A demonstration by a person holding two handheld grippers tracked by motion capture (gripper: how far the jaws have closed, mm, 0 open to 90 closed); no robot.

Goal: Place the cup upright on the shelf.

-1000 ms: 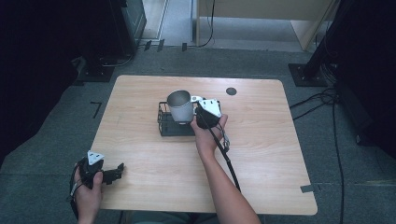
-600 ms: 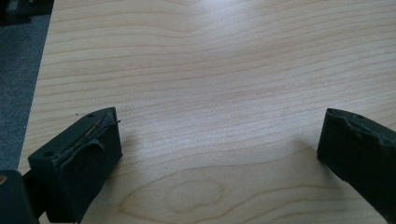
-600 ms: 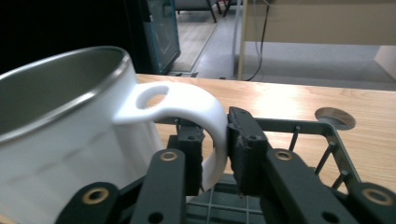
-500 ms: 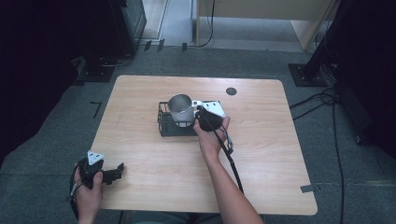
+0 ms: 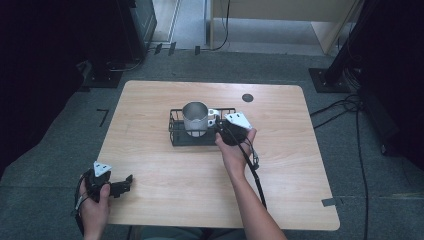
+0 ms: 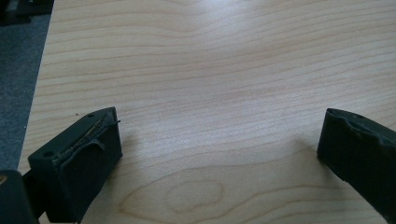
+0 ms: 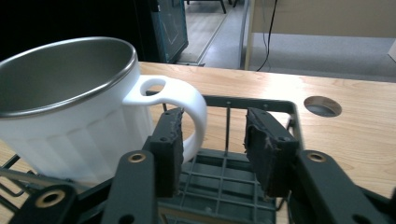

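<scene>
A white mug [image 5: 195, 118] with a steel inside stands upright in a black wire basket [image 5: 175, 134] at the middle of the wooden table. Its handle [image 7: 187, 100] points toward my right gripper [image 5: 218, 127]. That gripper's jaws have just been opening; in the right gripper view the right gripper [image 7: 217, 135] has the handle's outer curve between its pads, close to the left pad, with neither pad pressing on it. The mug [image 7: 70, 116] sits on the basket's floor, and the basket's rim [image 7: 261, 103] runs behind the jaws. My left gripper [image 5: 124, 184] rests open at the table's near left edge, and the left gripper [image 6: 219, 135] has bare wood between its jaws.
A round cable hole [image 5: 247, 98] is in the table top behind the basket, and the hole [image 7: 322, 106] lies to the right in the right gripper view. A cable trails from the right gripper along the forearm. Dark equipment and cables stand on the floor around the table.
The mug has come down into the basket. The right gripper's jaws have opened off the handle and the right hand has shifted slightly right and nearer. The left hand has kept still.
</scene>
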